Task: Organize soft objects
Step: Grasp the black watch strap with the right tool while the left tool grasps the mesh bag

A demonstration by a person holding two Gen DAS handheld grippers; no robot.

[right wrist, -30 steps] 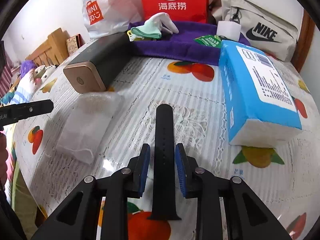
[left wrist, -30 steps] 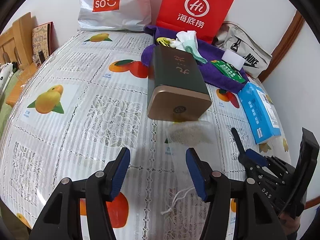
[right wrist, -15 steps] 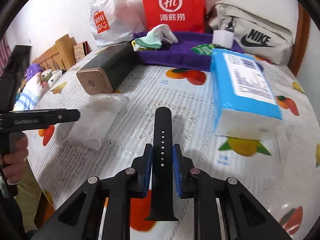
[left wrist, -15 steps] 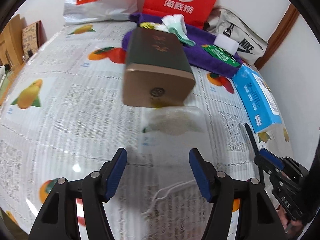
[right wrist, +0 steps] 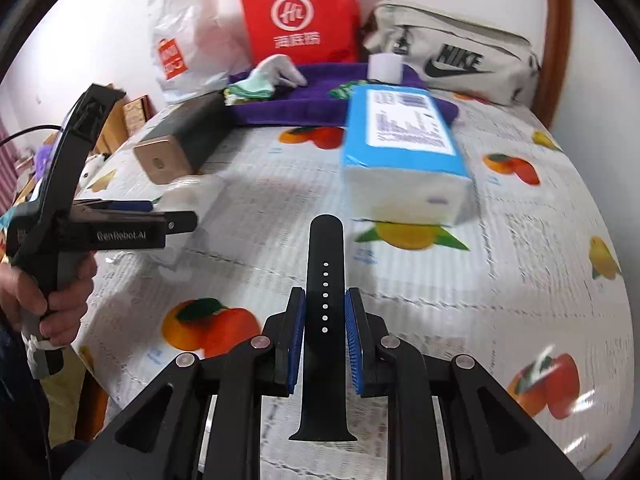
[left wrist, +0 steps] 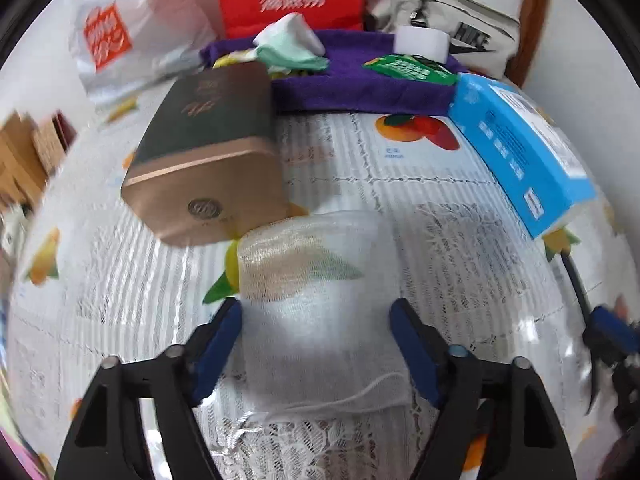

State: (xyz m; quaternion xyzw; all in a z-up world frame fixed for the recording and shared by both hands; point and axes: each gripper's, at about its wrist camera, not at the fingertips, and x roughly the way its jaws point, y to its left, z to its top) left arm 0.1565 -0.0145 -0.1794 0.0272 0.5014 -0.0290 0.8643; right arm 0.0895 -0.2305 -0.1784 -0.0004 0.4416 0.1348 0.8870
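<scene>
A white mesh drawstring pouch [left wrist: 320, 312] lies flat on the fruit-print tablecloth. My left gripper [left wrist: 316, 324] is open, its blue pads on either side of the pouch, low over it. My right gripper [right wrist: 325, 320] is shut on a black watch strap [right wrist: 324, 300] and holds it above the table; the strap also shows at the right edge of the left wrist view [left wrist: 576, 280]. In the right wrist view the left gripper [right wrist: 176, 220] is at the left, over the pouch [right wrist: 188, 192].
A dark box with a gold end [left wrist: 208, 152] lies just behind the pouch. A blue tissue pack [right wrist: 404, 148] lies to the right. A purple towel [left wrist: 360, 84] holds cloths and packets at the back, before a red bag [right wrist: 300, 16], white bag and Nike bag.
My left gripper has moved forward and down until its open fingers straddle the pouch. My right gripper has lifted and drawn back with the strap still in it.
</scene>
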